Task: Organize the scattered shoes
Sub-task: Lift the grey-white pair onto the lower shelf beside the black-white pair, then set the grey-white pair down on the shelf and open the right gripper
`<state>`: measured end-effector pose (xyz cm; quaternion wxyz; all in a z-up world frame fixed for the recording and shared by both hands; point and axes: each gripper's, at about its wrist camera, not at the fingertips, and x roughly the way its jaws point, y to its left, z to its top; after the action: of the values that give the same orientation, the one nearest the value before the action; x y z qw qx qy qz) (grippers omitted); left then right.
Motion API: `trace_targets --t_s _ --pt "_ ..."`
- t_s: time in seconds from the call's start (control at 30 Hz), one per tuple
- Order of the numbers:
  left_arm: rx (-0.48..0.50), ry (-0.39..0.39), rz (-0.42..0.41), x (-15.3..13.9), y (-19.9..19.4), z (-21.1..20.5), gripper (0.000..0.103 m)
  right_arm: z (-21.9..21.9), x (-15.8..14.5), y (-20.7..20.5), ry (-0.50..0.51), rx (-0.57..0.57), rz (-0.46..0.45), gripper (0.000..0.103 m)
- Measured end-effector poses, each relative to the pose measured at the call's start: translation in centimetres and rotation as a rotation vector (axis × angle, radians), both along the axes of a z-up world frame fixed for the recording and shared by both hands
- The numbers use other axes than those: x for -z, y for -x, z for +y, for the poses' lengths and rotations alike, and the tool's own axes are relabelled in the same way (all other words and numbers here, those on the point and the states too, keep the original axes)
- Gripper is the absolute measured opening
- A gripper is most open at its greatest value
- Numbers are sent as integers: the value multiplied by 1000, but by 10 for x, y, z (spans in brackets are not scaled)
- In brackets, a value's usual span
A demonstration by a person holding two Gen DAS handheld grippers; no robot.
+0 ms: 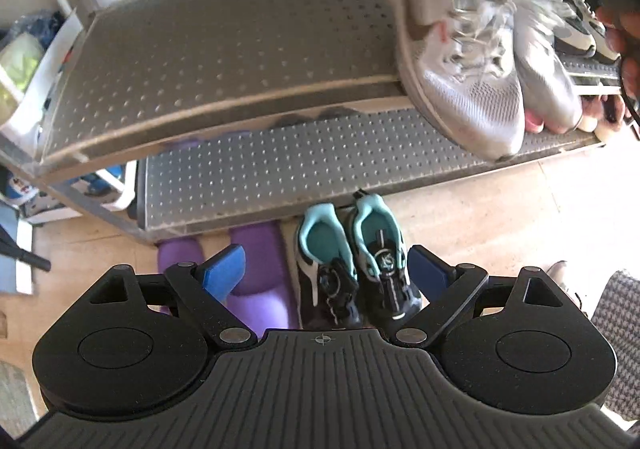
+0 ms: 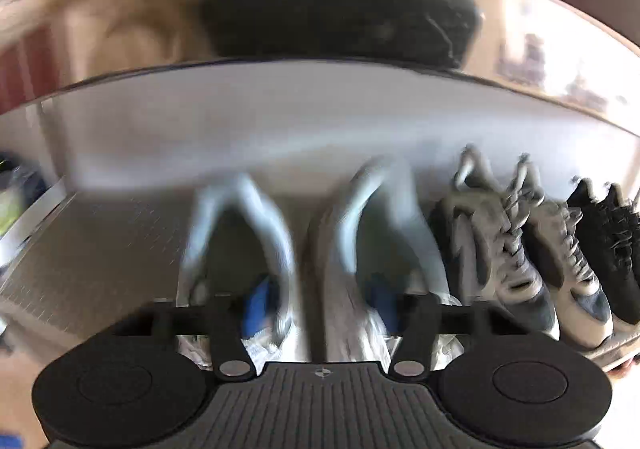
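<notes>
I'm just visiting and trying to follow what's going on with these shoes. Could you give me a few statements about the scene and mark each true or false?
1. A white sneaker pair is at the top shelf of the metal rack. True.
2. The left gripper clamps a shoe. False: its jaws are open, empty.
3. Black-and-teal shoes sit on the floor before the rack. True.
4. The purple slippers are on the top shelf. False: they lie on the floor.
5. The right gripper has one blue pad inside each white sneaker. True.
</notes>
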<state>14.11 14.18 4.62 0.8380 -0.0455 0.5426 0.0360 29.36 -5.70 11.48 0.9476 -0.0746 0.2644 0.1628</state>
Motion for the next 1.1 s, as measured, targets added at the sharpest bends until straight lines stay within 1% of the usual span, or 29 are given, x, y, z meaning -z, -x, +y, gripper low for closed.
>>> trace_targets --t_s 0.03,0.07,0.1,0.17,0.23,0.27,0.3,0.33,0.37,0.4,0.43,0.5,0.53,0.57,0.6,0.63,0.7,0.73,0.77,0.83,0.87,0.9,0.97,1.0,1.1 --pt "4 8 -8 -1 -2 -2 92 -4 -3 4 -3 23 -11 71" --pt "8 15 -14 -1 -4 -5 92 -7 -5 8 -13 18 -13 76" --pt "10 20 -17 -1 -4 -8 92 -17 -9 17 -30 8 -22 79" --pt "14 28 -20 -3 -4 -14 92 -36 -13 35 -50 3 -52 91" --pt "43 49 -22 -5 -4 -26 92 -52 -12 47 -80 -14 -67 95" --pt "70 62 -30 -6 -4 -36 92 -60 -9 52 -100 -30 -72 95" --pt "88 63 -35 -5 -3 -44 92 -69 -4 55 -109 -50 -67 95" --pt "96 59 -37 -5 -3 -48 92 -70 1 52 -91 -58 -36 95" --pt "109 42 -49 -4 -4 -57 92 -66 2 47 -76 -66 -4 95" --pt "120 22 -64 -5 -4 -63 92 -62 3 42 -76 -103 15 95" --pt "130 3 -79 -6 -4 -68 92 -60 4 42 -87 -149 4 93" --pt "145 -39 -122 -9 -7 -77 92 -56 8 40 -50 -189 4 83" --pt "152 -63 -158 -13 -10 -81 92 -57 11 38 -40 -193 18 68" --pt "159 -88 -198 -18 -13 -85 92 -58 15 37 -35 -195 37 61" --pt "165 -95 -217 -20 -17 -87 92 -59 17 34 -34 -194 74 61" --pt "166 -91 -214 -21 -21 -89 92 -60 19 31 -36 -186 114 61" --pt "157 -62 -174 -17 -28 -87 92 -60 25 33 -39 -173 161 61" --pt "151 -46 -149 -14 -31 -87 92 -61 29 31 -38 -165 199 61" --pt "140 -10 -78 -6 -36 -88 92 -61 33 31 -36 -162 218 61" --pt "138 21 -9 4 -38 -87 92 -60 40 31 -19 -144 293 61" --pt "140 41 41 11 -39 -87 92 -59 43 32 -12 -135 325 61" --pt "143 41 72 17 -40 -88 92 -58 44 32 -8 -130 339 61" --pt "145 22 97 21 -39 -88 92 -57 42 33 -20 -131 335 61" --pt "141 1 110 25 -38 -87 92 -56 39 34 -35 -132 329 61" --pt "137 -11 117 27 -38 -84 92 -51 34 34 -44 -134 293 61"
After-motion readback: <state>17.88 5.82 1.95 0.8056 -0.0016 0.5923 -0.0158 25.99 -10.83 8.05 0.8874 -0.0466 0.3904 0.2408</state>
